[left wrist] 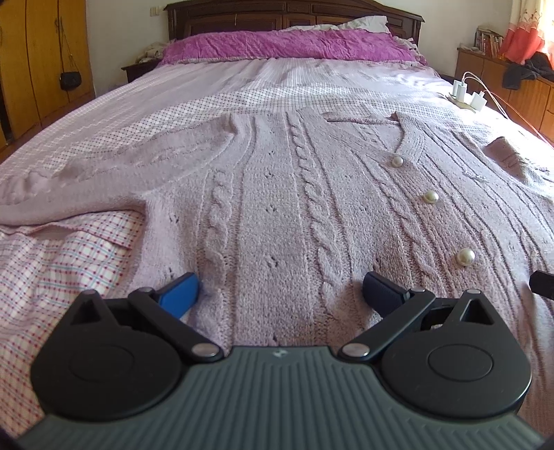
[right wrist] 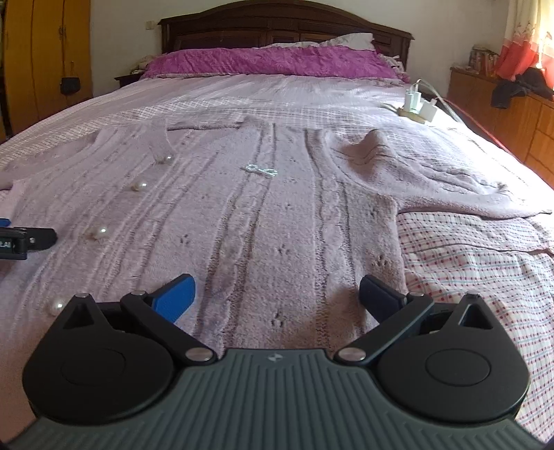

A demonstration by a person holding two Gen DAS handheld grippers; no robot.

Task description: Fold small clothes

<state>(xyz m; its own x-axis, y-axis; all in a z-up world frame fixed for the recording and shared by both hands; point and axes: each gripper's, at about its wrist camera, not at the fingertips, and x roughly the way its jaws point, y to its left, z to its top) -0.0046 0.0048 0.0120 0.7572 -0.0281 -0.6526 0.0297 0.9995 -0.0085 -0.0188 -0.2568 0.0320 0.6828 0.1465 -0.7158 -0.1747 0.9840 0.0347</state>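
Checked bedding (left wrist: pixel 69 270) covers a wide bed with a magenta pillow (left wrist: pixel 287 46) at twelve o'clock. Spread flat across it lies a lilac cable-knit cardigan (left wrist: pixel 277 214), pearl buttons (left wrist: pixel 431 197) running toward one o'clock. Left gripper (left wrist: pixel 280 294) and right gripper (right wrist: pixel 275 294) both gape wide, seemingly resting on its near hem.

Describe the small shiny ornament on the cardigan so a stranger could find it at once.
On the big bed with the dark wooden headboard lies a pale lilac cable-knit cardigan, spread flat. On its chest, right of the row of round pearl buttons, sits a small silvery sparkling ornament. Unlike the round white buttons, it is flat, elongated and glittery.
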